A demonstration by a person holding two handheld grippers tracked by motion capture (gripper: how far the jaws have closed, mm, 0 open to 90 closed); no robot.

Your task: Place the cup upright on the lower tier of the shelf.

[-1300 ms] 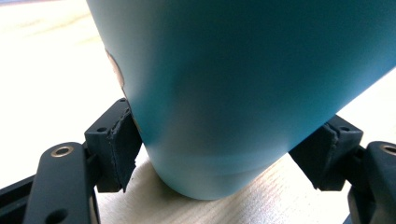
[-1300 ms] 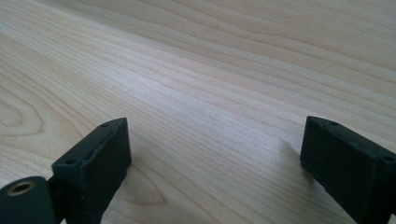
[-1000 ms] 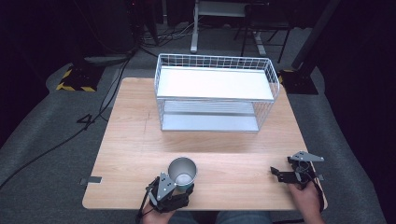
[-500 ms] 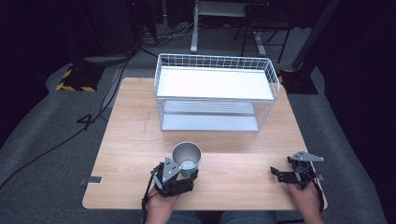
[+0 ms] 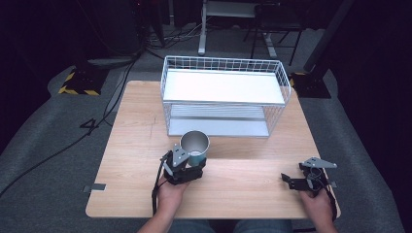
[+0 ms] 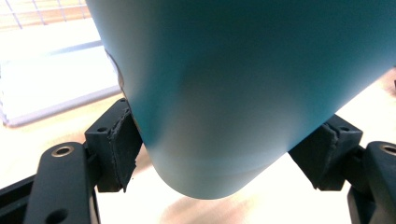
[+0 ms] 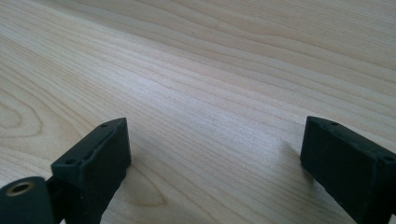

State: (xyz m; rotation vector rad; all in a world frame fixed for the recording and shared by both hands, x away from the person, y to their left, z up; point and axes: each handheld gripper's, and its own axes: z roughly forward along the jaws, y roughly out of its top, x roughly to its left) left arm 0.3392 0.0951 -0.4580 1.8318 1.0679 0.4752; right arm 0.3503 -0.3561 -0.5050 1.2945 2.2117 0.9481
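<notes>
Wooden table (image 5: 243,187), wire rack (image 5: 223,97) at far edge. Left gripper (image 5: 187,162) clamps the cup (image 5: 195,147) just before the rack; its own view shows the teal wall (image 6: 243,93). Right gripper (image 5: 299,180), jaws apart, well right of rack.

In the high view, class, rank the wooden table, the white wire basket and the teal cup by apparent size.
1. wooden table, largest.
2. white wire basket, clearly smaller.
3. teal cup, smallest, held in the left gripper.
</notes>
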